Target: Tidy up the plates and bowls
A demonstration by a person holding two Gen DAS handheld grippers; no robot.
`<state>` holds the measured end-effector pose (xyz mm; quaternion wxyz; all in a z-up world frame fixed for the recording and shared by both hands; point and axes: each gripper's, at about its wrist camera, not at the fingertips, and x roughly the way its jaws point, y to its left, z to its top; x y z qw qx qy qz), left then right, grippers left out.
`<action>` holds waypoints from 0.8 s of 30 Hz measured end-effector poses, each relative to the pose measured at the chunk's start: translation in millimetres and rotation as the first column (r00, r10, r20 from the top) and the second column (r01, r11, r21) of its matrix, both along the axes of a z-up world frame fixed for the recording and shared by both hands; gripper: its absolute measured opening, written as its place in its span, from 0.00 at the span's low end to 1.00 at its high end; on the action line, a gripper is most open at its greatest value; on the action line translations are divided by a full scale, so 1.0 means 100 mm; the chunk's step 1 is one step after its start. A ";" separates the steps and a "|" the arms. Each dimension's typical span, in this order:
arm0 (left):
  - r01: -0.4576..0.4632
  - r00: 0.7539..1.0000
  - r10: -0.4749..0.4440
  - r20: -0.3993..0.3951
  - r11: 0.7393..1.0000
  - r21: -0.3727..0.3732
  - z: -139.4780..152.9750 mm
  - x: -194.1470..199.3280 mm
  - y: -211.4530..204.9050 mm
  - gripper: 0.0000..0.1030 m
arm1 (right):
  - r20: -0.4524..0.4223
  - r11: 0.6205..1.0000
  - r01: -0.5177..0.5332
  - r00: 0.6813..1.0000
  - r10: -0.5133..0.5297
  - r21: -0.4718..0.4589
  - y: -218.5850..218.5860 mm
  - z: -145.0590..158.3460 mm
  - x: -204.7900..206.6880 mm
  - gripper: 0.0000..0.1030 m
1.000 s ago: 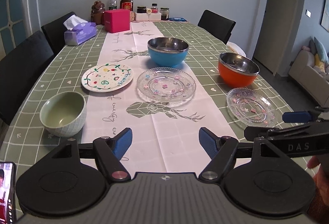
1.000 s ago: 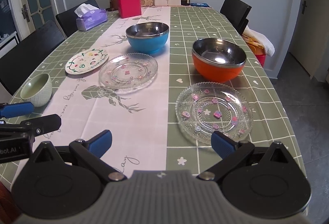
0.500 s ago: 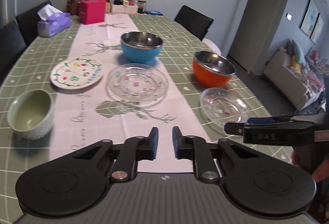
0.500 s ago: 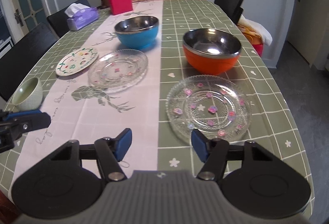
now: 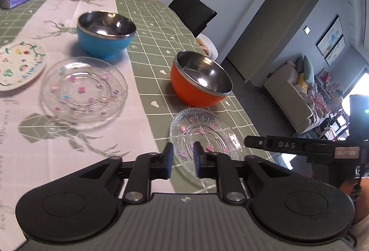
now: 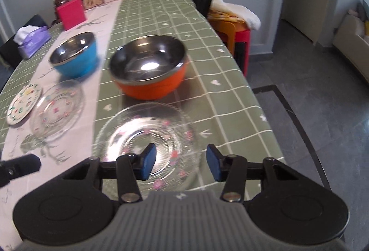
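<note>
Left claw (image 5: 182,158), jaws narrow and just reopening, and right claw (image 6: 181,164), jaws half-wide and just closing, both hover empty over the near glass plate (image 6: 147,135) on the table (image 6: 230,94). From that plate, the orange bowl (image 6: 150,68) sits at 12 o'clock, the second glass plate (image 6: 56,110) at 9 o'clock, and the blue bowl (image 6: 75,55) and painted plate (image 6: 23,103) at 10 o'clock.
</note>
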<state>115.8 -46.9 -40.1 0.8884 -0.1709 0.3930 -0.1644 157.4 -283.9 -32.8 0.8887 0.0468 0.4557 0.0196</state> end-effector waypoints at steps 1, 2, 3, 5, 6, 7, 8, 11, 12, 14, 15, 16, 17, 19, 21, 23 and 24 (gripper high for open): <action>-0.006 1.000 0.006 -0.001 1.000 -0.003 -0.05 0.06 -0.03 0.37 | -0.015 1.000 0.014 1.000 -0.013 0.009 -0.04 -0.02 0.06 0.47; -0.013 1.000 0.013 -0.005 1.000 -0.001 -0.11 0.10 -0.06 0.39 | -0.031 1.000 0.025 0.999 -0.024 0.018 -0.08 -0.05 0.10 0.47; -0.012 1.000 0.012 -0.007 1.000 0.000 -0.16 0.15 -0.09 0.40 | -0.047 0.999 0.033 0.998 -0.032 0.029 -0.13 -0.08 0.14 0.47; -0.012 1.000 0.012 -0.023 1.000 -0.003 -0.25 0.22 -0.12 0.39 | -0.068 0.998 0.047 0.997 -0.044 0.043 -0.18 -0.12 0.20 0.47; -0.017 0.999 0.016 -0.041 1.000 -0.002 -0.30 0.25 -0.13 0.39 | -0.075 0.997 0.052 0.996 -0.048 0.055 -0.21 -0.14 0.22 0.47; -0.021 0.998 0.021 -0.053 1.000 -0.002 -0.34 0.28 -0.13 0.39 | -0.083 0.996 0.056 0.995 -0.050 0.072 -0.23 -0.16 0.24 0.47; -0.024 0.998 0.024 -0.062 1.000 -0.001 -0.38 0.30 -0.12 0.37 | -0.091 0.994 0.060 0.994 -0.052 0.087 -0.25 -0.17 0.26 0.46; -0.028 0.997 0.026 -0.072 0.999 -0.019 -0.43 0.33 -0.12 0.28 | -0.113 0.990 0.078 0.992 -0.064 0.120 -0.29 -0.21 0.29 0.40; -0.029 0.997 0.027 -0.078 0.999 -0.025 -0.43 0.33 -0.12 0.27 | -0.122 0.988 0.083 0.990 -0.068 0.129 -0.30 -0.23 0.30 0.37; -0.028 0.996 0.025 -0.088 0.999 -0.034 -0.45 0.35 -0.12 0.19 | -0.145 0.982 0.096 0.987 -0.073 0.161 -0.33 -0.27 0.31 0.30; -0.029 0.995 0.025 -0.092 0.999 -0.040 -0.46 0.37 -0.12 0.19 | -0.155 0.979 0.102 0.985 -0.075 0.177 -0.34 -0.28 0.32 0.27; -0.032 0.995 0.028 -0.097 0.998 -0.046 -0.47 0.38 -0.13 0.19 | -0.166 0.975 0.110 0.983 -0.078 0.194 -0.35 -0.30 0.32 0.25; -0.034 0.994 0.029 -0.102 0.998 -0.052 -0.47 0.38 -0.12 0.18 | -0.176 0.971 0.117 0.981 -0.080 0.210 -0.37 -0.32 0.32 0.21; -0.035 0.993 0.028 -0.111 0.998 -0.057 -0.49 0.40 -0.12 0.15 | -0.194 0.966 0.133 0.977 -0.090 0.222 -0.39 -0.34 0.33 0.20; -0.037 0.993 0.030 -0.116 0.998 -0.059 -0.51 0.42 -0.13 0.13 | -0.210 0.959 0.146 0.973 -0.095 0.244 -0.42 -0.37 0.34 0.13; -0.042 0.992 0.034 -0.121 0.997 -0.063 -0.53 0.43 -0.12 0.10 | -0.233 0.945 0.162 0.968 -0.096 0.284 -0.44 -0.42 0.35 0.08; -0.043 0.992 0.035 -0.121 0.997 -0.067 -0.53 0.43 -0.12 0.10 | -0.236 0.941 0.169 0.967 -0.100 0.292 -0.45 -0.43 0.35 0.08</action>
